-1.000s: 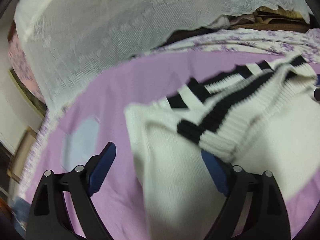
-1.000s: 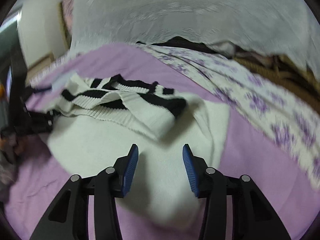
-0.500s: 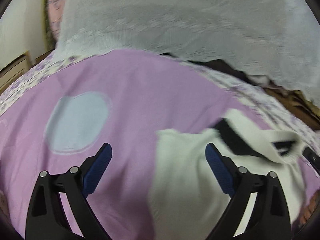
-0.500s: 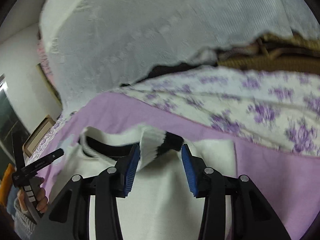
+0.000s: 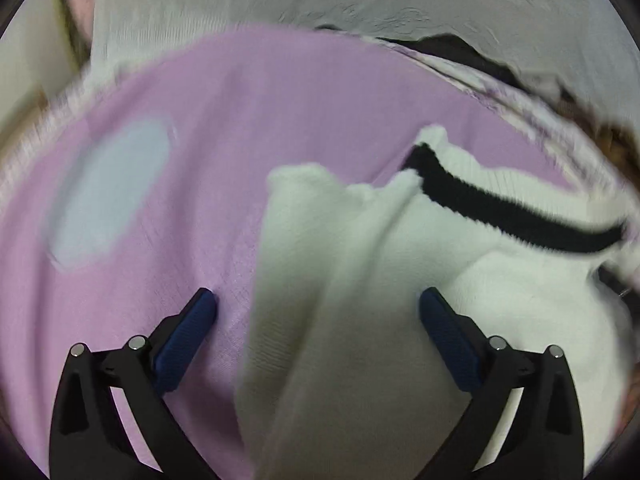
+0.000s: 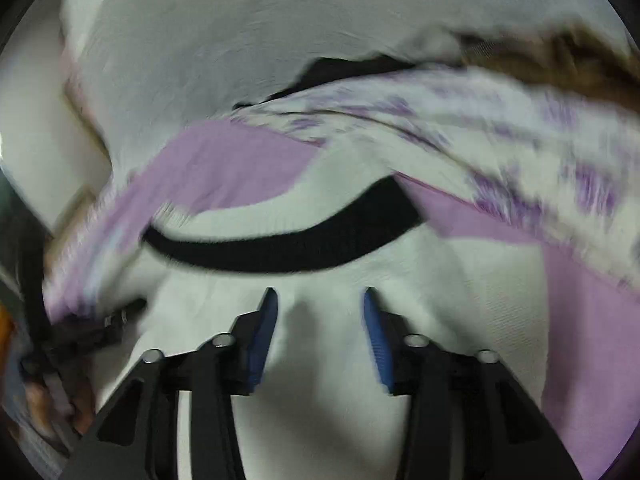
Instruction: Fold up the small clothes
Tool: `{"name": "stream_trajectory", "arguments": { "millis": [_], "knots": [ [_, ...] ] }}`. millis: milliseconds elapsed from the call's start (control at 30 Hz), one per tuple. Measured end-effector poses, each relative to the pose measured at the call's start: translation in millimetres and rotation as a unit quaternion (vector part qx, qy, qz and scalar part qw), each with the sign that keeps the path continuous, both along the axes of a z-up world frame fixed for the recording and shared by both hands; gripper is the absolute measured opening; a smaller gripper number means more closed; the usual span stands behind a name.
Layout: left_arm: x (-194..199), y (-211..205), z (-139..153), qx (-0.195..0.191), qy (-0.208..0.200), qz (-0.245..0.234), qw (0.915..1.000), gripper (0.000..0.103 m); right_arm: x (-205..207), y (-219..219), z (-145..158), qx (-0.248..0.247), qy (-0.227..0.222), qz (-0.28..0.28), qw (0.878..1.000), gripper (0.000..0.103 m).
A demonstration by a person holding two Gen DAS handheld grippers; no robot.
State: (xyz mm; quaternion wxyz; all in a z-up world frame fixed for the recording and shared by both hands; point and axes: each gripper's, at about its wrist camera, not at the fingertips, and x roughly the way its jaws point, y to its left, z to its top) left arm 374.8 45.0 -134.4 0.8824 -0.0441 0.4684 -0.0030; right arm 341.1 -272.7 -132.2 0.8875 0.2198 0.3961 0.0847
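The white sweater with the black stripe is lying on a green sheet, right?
Not quite. The white sweater with the black stripe is lying on a purple sheet, not a green one. The left wrist view shows it clearly.

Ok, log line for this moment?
left gripper: opening, over white sweater edge | right gripper: closing, sweater fabric between pads | purple sheet underneath

Ribbed knit sweater [image 5: 360, 280], seemingly matt cotton sheet [image 5: 240, 120]
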Motion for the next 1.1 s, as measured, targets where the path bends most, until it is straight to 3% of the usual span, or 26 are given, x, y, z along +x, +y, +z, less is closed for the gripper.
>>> {"name": "stream_trajectory", "arguments": {
  "millis": [33,100,167,267,333,400,433,667,833,1100],
  "knots": [
    [-0.7,3.7,2.2,-0.005,-0.003,0.006,1.0000,0.099,-2.9,-5.8,1.0,0.014,-0.001,-0.007,1.000,0.016],
    [-3.8,6.4,5.0,-0.008,-0.013,0.016,0.9998,0.099,-16.5,-13.6,10.6,0.016,-0.034,-0.041,0.998,0.020],
    [-11.1,5.9,11.7,-0.019,-0.032,0.011,0.9993,0.098,-21.6,-12.4,21.5,0.001,-0.067,-0.043,0.997,0.041],
    [-22.2,-3.3,26.2,-0.026,-0.078,-0.012,0.9966,0.098,-15.6,-5.2,20.8,-0.028,-0.067,-0.036,0.997,0.053],
    [-16.7,-11.5,16.6,0.014,-0.065,-0.014,0.9977,0.098,-3.5,-10.2,4.8,-0.030,-0.027,-0.041,0.998,0.050],
    [-2.1,-13.8,-4.4,0.038,-0.017,-0.013,0.9991,0.099,-1.9,-21.4,2.5,0.000,-0.031,-0.052,0.998,0.047],
    [-1.5,-12.6,-6.2,0.032,-0.016,-0.010,0.9993,0.099,-3.8,-21.4,2.0,0.001,-0.034,-0.053,0.998,0.047],
    [-27.1,-21.1,11.0,0.090,-0.090,-0.002,0.9919,0.099,-38.5,-16.6,13.6,-0.010,-0.104,-0.068,0.992,0.052],
    [-60.6,-32.3,21.7,0.110,-0.124,-0.010,0.9862,0.099,-63.3,-7.8,21.2,-0.047,-0.113,-0.068,0.990,0.056],
    [-96.9,-38.9,27.0,0.109,-0.142,-0.015,0.9837,0.099,-98.0,4.9,25.4,-0.081,-0.123,-0.070,0.987,0.064]
  ]
}}
